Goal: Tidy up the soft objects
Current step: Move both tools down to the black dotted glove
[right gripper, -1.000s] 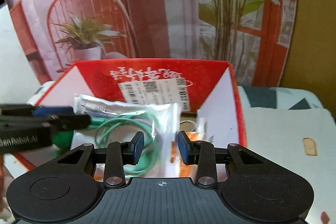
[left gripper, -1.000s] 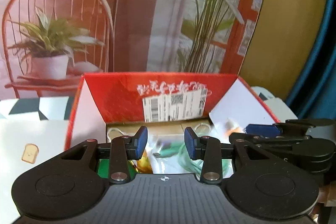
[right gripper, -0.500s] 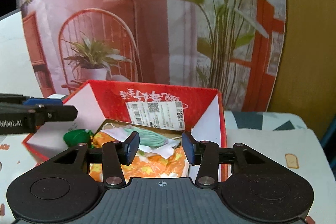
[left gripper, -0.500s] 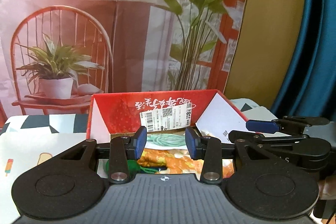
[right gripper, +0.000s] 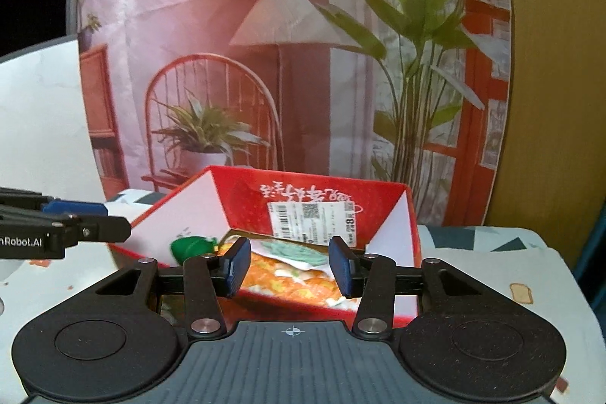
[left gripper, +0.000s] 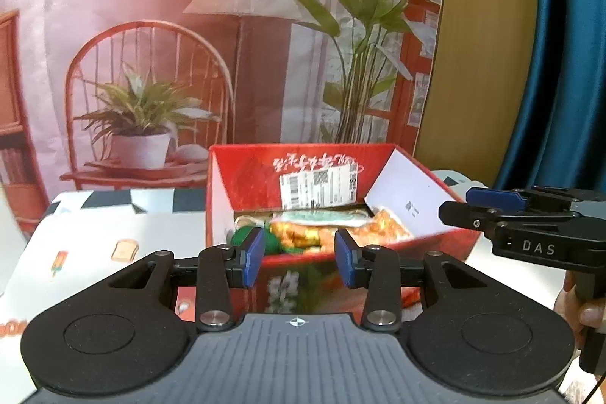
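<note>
A red cardboard box (left gripper: 246,184) with open flaps stands on the table; it also shows in the right wrist view (right gripper: 242,199). Inside lie an orange patterned cloth (left gripper: 303,233) (right gripper: 288,277), a green soft item (left gripper: 242,239) (right gripper: 189,247) and a clear bag of pale green cord (left gripper: 322,217) (right gripper: 295,248). My left gripper (left gripper: 299,262) is open and empty, in front of the box. My right gripper (right gripper: 289,265) is open and empty, also in front of the box. Each gripper shows from the side in the other's view.
The table (right gripper: 492,275) has a white cloth printed with toast and ice-lolly pictures (left gripper: 121,248). A printed backdrop (left gripper: 189,63) of a chair, lamp and plants hangs behind the box. A blue curtain (left gripper: 568,63) hangs at the right.
Both grippers have pulled back and up from the box. The bag of green cord, earlier near the right gripper's fingers, now lies inside the box on the orange cloth.
</note>
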